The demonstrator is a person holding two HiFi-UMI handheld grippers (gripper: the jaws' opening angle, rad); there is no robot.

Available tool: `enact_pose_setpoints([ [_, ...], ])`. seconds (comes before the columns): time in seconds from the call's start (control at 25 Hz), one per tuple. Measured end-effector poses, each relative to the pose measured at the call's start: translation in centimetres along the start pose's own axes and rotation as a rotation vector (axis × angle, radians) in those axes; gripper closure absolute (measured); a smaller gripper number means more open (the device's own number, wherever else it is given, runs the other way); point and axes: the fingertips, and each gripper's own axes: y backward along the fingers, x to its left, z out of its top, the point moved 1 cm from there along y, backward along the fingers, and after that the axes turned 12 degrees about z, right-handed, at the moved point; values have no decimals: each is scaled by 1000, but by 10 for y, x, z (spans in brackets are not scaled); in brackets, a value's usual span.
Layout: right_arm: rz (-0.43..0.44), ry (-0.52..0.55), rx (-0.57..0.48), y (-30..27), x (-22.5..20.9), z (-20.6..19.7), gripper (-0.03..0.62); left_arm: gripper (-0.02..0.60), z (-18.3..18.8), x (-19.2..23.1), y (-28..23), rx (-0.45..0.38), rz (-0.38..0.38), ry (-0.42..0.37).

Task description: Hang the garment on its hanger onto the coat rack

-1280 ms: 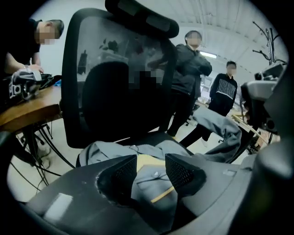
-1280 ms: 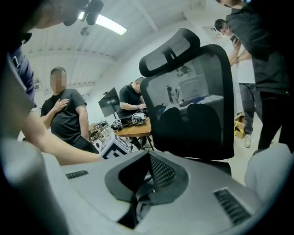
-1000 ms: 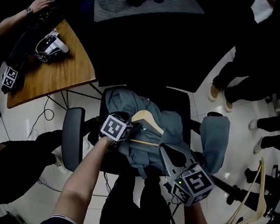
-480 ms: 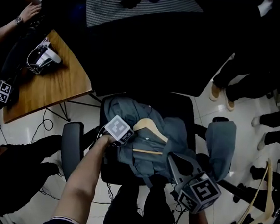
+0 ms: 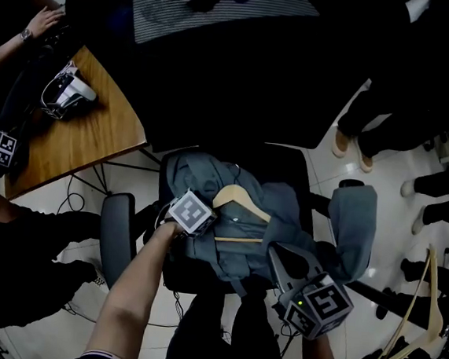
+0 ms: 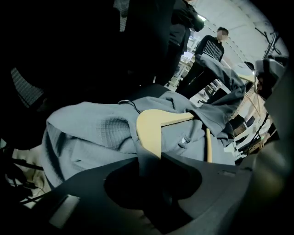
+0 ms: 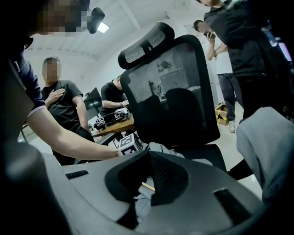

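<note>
The grey jacket [image 5: 284, 212] lies on the chair [image 5: 117, 231] seat, the left tongs [image 6: 149, 155] closing on its wooden hanger [image 5: 242, 202] and the right tongs [image 7: 149, 158] seemingly pinching cloth, so a lopsided lift could slide it off.

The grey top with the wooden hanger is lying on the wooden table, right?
Not quite. The grey top with the wooden hanger is lying on the black chair, not on the wooden table beside it. The head view shows this.
</note>
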Motion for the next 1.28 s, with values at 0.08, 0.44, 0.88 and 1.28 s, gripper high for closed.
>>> enact_pose_setpoints([
  [0.08, -2, 7, -7, 5, 2, 4, 589, 472, 8, -2, 16, -53, 42, -12],
  [0.44, -18, 46, -40, 31, 22, 31, 589, 494, 35, -25, 96, -220, 129, -101],
  [0.88, -61, 133, -129, 73, 55, 73, 589, 532, 87, -59, 206, -405, 206, -271],
  [1.28, -118, 247, -248, 112, 95, 119, 589, 534, 120, -66, 323, -562, 241, -299],
])
